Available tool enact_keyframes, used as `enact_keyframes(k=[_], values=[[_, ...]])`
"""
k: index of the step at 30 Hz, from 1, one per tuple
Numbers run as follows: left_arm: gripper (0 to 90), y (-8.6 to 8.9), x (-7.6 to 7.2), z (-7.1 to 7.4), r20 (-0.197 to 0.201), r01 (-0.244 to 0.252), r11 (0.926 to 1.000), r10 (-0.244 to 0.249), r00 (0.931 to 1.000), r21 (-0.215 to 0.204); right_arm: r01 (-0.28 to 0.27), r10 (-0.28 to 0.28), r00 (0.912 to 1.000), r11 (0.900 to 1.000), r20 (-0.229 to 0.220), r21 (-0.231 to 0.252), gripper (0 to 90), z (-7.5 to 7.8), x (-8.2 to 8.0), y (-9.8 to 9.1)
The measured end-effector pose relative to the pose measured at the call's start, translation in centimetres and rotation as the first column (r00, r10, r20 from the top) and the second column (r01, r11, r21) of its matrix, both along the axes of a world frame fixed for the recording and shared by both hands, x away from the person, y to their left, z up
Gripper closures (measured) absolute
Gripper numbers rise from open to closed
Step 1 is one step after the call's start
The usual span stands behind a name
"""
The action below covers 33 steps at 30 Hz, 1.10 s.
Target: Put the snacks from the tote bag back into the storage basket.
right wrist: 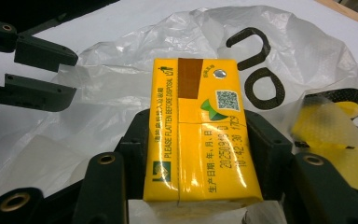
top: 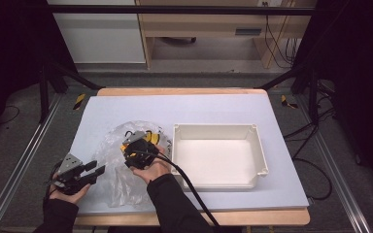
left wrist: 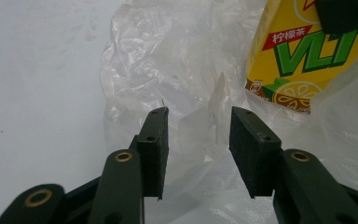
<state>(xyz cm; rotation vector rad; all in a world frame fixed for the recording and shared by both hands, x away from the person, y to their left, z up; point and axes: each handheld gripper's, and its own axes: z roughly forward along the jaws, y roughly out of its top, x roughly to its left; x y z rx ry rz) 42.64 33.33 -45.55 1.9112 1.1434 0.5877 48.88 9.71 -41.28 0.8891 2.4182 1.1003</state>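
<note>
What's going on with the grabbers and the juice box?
Right gripper shut on yellow drink carton. Left gripper open at plastic bag. Bag crumpled around carton.

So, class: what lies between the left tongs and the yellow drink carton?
In the left gripper view, crumpled clear plastic bag lies between the left tongs and the yellow drink carton.
</note>
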Motion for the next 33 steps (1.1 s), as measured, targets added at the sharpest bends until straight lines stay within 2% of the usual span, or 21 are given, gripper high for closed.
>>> enact_keyframes(k=[10,12,17,28,33], values=[[57.8,0.0,0.0,-0.1,-0.004,0.000,1.0000,0.000,1.0000,-0.001,-0.018,0.018,0.9998,0.9998,-0.013,0.010,50.9,0.4,-0.1,-0.3],[57.8,0.0,0.0,-0.1,-0.004,0.001,1.0000,-0.001,1.0000,0.002,-0.025,0.025,0.9997,0.9994,0.000,0.022,50.9,0.6,-0.3,-0.4],[58.2,-0.1,0.1,-0.1,-0.005,0.000,1.0000,0.000,1.0000,0.008,-0.045,0.044,0.9988,0.9971,0.022,0.061,50.9,1.9,-0.9,-0.9],[59.9,-0.1,0.1,-0.1,-0.008,0.000,0.9999,0.000,1.0000,0.012,-0.055,0.051,0.9969,0.9954,0.061,0.078,50.9,4.3,-1.6,-1.8],[60.0,-0.2,0.1,-0.2,-0.008,0.002,0.9999,-0.002,1.0000,0.016,-0.056,0.051,0.9967,0.9948,0.062,0.085,51.0,4.9,-1.7,-2.2]])
